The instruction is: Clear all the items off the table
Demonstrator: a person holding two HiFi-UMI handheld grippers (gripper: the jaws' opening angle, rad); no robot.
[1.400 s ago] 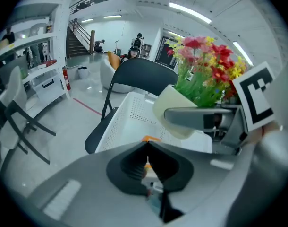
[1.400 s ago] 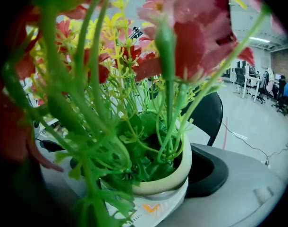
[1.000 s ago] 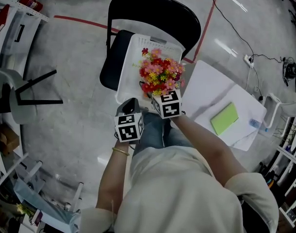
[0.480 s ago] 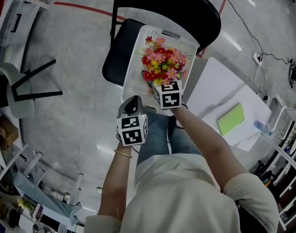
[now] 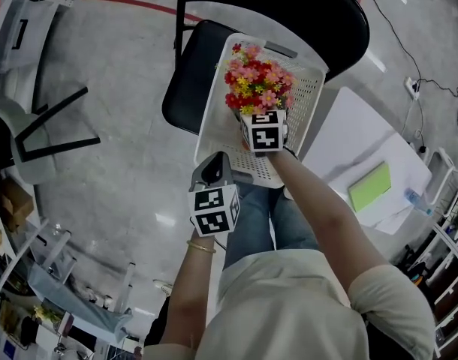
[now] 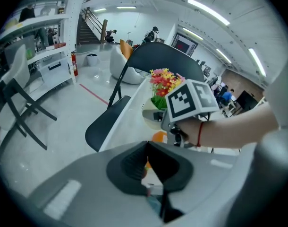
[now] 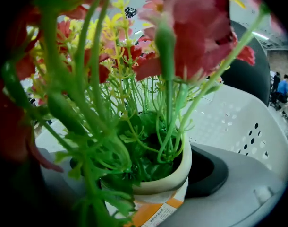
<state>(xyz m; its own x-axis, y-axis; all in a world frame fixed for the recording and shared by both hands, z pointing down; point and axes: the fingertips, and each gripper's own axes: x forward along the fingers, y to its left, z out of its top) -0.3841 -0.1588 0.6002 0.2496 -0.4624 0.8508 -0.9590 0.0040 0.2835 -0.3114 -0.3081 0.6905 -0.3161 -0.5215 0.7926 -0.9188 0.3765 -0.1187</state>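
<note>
A cream pot of red, pink and yellow flowers (image 5: pixel 257 81) hangs inside the white perforated basket (image 5: pixel 310 118) that rests on the black folding chair (image 5: pixel 185 88). My right gripper (image 5: pixel 255 116) is shut on the pot (image 7: pixel 167 178), with a dark pad (image 7: pixel 207 171) against its side. The stems and blooms fill most of the right gripper view. My left gripper (image 5: pixel 212 168) hovers at the basket's near rim, shut and empty. In the left gripper view its jaws (image 6: pixel 146 167) meet, and beyond them are the flowers (image 6: pixel 164 82) and the basket (image 6: pixel 130 108).
To the right of the chair stands a white table (image 5: pixel 349 145) with a green notepad (image 5: pixel 369 187) and a small bottle (image 5: pixel 414 199). The person's legs are just below the basket. Shelving and another chair frame (image 5: pixel 49 137) stand at the left.
My right gripper has carried the flower pot down into the basket. My left gripper has sunk a little beside the basket's near rim and stays shut.
</note>
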